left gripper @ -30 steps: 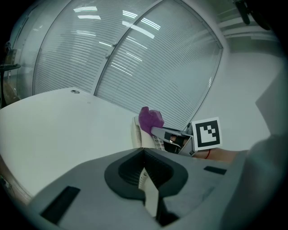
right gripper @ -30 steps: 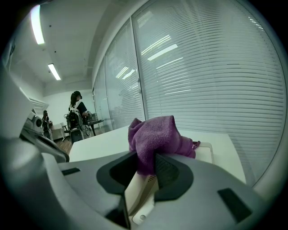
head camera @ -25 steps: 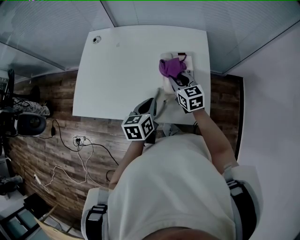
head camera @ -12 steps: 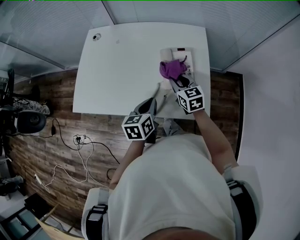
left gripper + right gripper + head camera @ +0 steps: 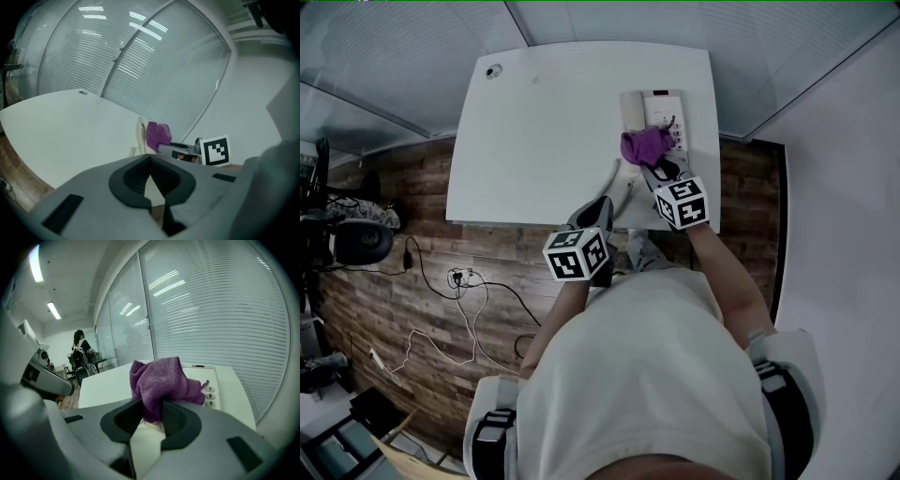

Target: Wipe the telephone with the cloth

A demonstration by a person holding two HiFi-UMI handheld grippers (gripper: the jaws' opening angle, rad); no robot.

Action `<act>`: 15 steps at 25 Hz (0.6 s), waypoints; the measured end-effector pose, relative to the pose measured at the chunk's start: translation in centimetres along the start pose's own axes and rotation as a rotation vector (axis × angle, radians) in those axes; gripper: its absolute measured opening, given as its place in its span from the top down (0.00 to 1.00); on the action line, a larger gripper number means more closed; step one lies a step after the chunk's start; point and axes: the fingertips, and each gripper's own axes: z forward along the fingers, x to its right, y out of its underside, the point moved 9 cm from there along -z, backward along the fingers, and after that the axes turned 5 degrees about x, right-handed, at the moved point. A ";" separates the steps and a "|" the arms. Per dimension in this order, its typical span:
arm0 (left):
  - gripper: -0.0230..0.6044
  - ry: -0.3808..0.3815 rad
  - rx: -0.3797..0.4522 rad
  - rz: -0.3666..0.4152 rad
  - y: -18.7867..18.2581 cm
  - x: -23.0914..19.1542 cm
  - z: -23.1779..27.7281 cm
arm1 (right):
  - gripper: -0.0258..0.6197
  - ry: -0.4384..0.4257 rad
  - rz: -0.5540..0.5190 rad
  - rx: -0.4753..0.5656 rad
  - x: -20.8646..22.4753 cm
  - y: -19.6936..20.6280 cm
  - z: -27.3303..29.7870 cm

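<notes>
The right gripper [image 5: 151, 414] clamps the purple cloth [image 5: 161, 380], which lies on the near part of the white telephone [image 5: 661, 105] at the right side of the table [image 5: 544, 141], while the left gripper [image 5: 150, 158], closed and empty, is beside it.

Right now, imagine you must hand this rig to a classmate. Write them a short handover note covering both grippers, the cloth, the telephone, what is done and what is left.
Left gripper: shut, empty, held at the near edge of the table.
Right gripper: shut on the purple cloth.
Telephone: lies at the table's far right, handset on its left side. The cloth sits on its near half, over part of the keypad.
Done: cloth gripped and brought onto the telephone.
Left: wipe across the telephone; its far end is uncovered. How much is already clean can't be told.
</notes>
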 end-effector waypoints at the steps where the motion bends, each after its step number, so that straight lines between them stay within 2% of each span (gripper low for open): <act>1: 0.93 0.000 0.000 0.000 0.1 0.0 -0.1 | 0.78 0.000 0.000 -0.005 -0.1 0.2 -0.1; 15: 0.93 -0.002 -0.003 0.004 1.3 0.5 -1.3 | 0.78 -0.009 -0.011 -0.110 -1.3 3.5 -1.1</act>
